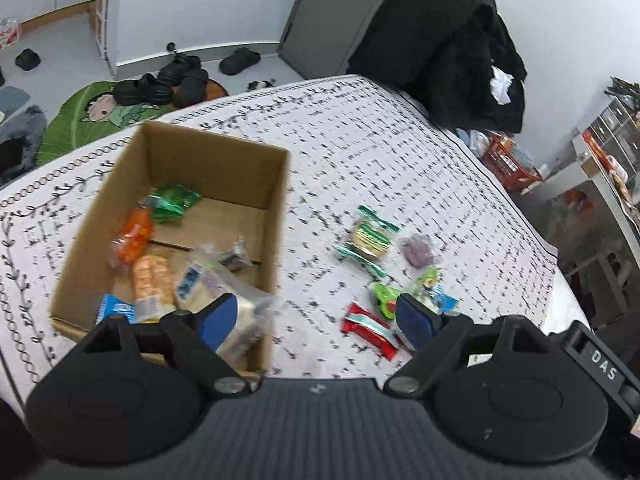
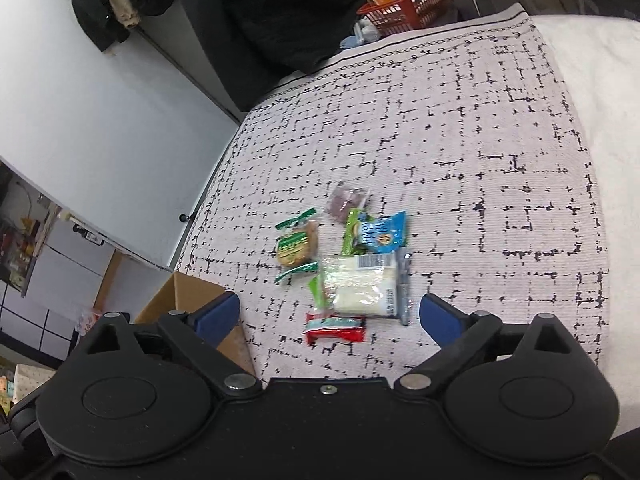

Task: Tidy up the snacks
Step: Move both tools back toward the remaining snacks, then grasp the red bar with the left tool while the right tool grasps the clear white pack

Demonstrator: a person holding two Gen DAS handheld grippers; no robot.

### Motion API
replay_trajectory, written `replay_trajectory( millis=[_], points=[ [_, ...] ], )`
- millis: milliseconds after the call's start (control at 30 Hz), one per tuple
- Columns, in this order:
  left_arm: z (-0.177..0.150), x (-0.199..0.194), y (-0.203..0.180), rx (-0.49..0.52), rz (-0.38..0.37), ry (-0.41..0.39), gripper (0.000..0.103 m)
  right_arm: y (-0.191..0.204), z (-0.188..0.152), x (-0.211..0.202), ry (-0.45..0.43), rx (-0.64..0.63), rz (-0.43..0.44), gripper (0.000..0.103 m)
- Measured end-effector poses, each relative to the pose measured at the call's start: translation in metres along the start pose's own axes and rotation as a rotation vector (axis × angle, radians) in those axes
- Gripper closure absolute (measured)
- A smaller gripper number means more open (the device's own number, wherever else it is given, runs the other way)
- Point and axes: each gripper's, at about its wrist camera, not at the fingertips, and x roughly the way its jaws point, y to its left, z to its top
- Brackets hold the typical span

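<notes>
Snacks lie in two lots on the patterned cloth. Cardboard box, at ten o'clock from the left gripper, holds an orange pack, a green pack and others. Left gripper's jaws stand wide, nothing between them. Right gripper hangs over the loose pile, jaws wide and empty; a clear white pack and a red wrapper lie at twelve o'clock.
</notes>
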Motion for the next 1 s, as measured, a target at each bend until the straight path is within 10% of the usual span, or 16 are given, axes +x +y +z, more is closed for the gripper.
replay_trajectory(
  millis=[233, 1000],
  points=[
    [-0.011, 0.010, -0.027, 0.053, -0.024, -0.012, 0.019, -0.015, 0.005, 0.010, 0.011, -0.007, 0.025, 0.006],
    [-0.020, 0.097, -0.030, -0.030, 0.012, 0.087, 0.070, -0.038, 0.007, 0.086, 0.110, -0.006, 0.035, 0.010]
  ],
)
